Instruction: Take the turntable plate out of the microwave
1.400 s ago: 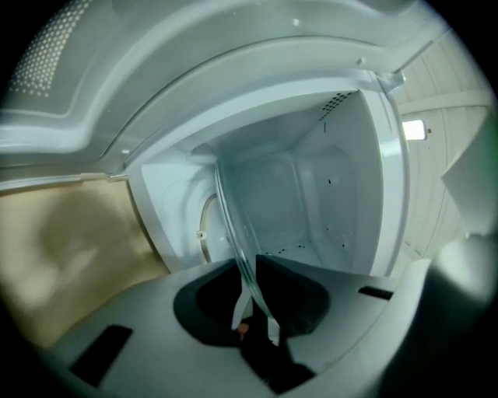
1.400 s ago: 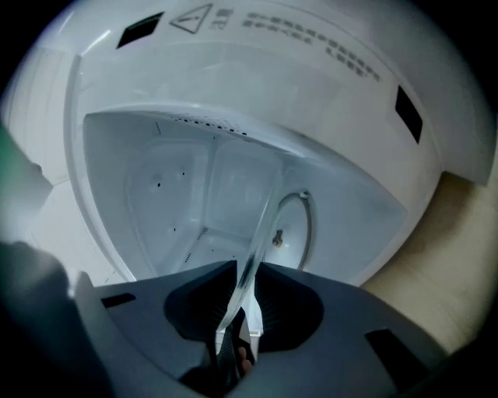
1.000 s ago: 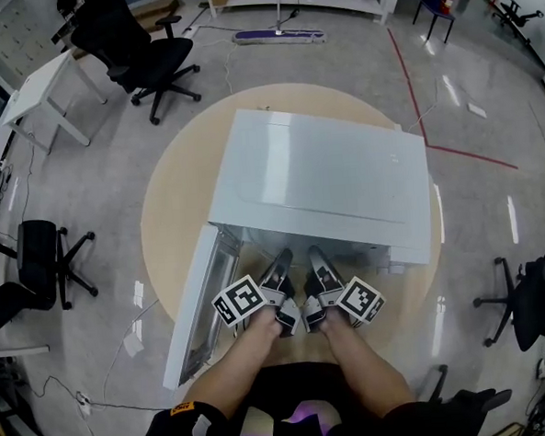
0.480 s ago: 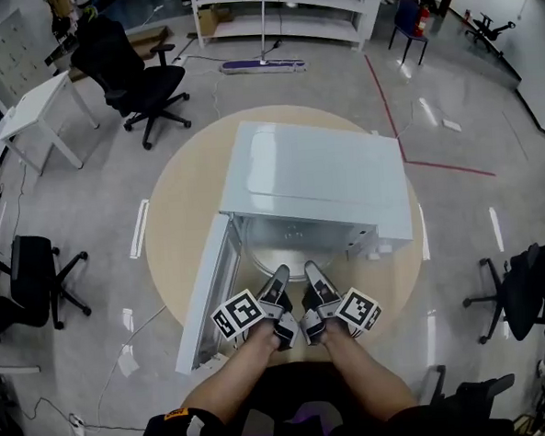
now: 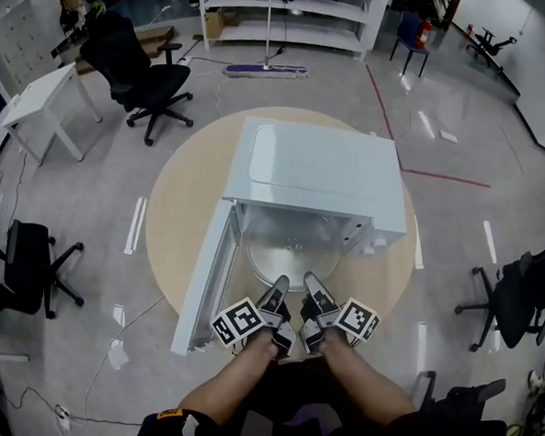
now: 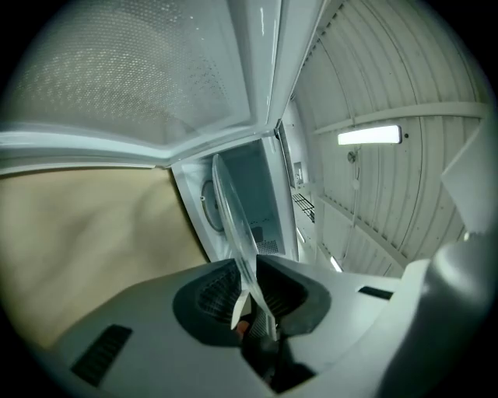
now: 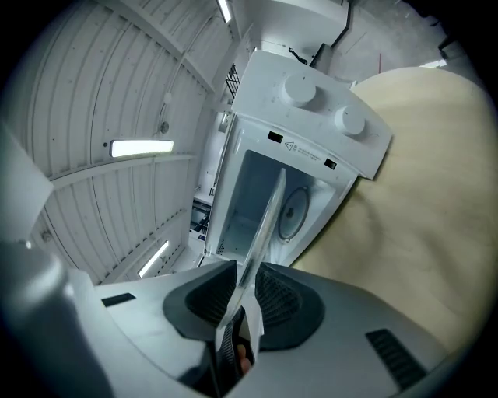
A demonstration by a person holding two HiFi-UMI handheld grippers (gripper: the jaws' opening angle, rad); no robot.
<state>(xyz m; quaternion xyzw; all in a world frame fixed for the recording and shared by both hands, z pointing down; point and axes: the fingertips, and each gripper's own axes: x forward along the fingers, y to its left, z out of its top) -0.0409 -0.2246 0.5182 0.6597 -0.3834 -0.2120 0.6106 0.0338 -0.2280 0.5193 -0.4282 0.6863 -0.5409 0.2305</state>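
We are midway through the withdrawal. The plate (image 5: 291, 250) lies level and partly out of the microwave (image 5: 320, 168), its far part under the housing's top and its near rim toward us. The left hand-held gripper (image 5: 279, 288) and the right hand-held gripper (image 5: 310, 284) sit side by side in front of the microwave's mouth. Each is clenched on that near rim, with the glass pinched in its jaws. The door (image 5: 201, 286) stands swung wide at the microwave's left, over the counter (image 5: 172, 196).

The next move, as we judge it, is to draw both hands straight back from the mouth together. The plate should be held level so the glass neither twists in the two grips nor clips the cavity's lip. Then we need bare counter in front of the microwave to set it on.

The head view gives us the layout but not the grip. Each gripper view shows the plate edge-on between its jaws. Only the right gripper view shows the control panel (image 7: 319, 116) with its two knobs. Only the left gripper view shows the door's dotted window close by.
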